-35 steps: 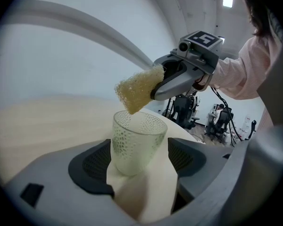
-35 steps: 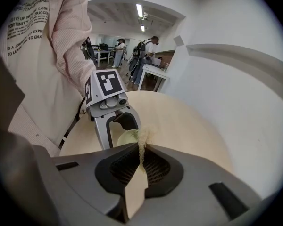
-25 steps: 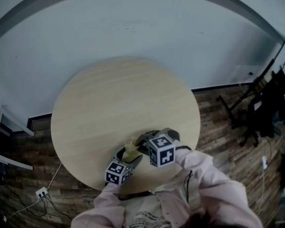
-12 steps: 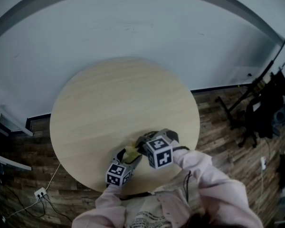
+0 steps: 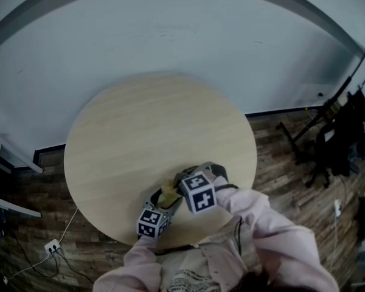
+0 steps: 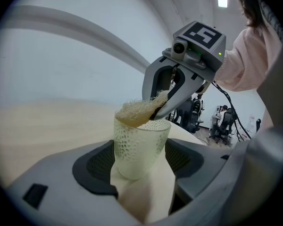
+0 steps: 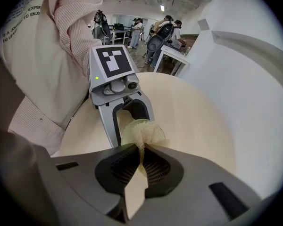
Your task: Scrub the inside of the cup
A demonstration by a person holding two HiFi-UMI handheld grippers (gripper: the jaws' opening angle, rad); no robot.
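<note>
Cup (image 6: 140, 142) squeezed slightly tighter by left gripper (image 6: 142, 175); mesh scrubber (image 6: 137, 111), pinched in right gripper (image 7: 140, 158), nudged onto its mouth, scrubbing just starting

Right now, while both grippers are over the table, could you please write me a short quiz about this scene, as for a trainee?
1. True or false: the right gripper is empty.
2. What holds the cup? A. the left gripper B. the right gripper C. a bare hand
3. Fill in: the mesh scrubber sits at the cup's ____ (mouth or base).

Key: 1 false, its jaws pinch the mesh scrubber. 2 A, the cup stands between its pads. 3 mouth.
</note>
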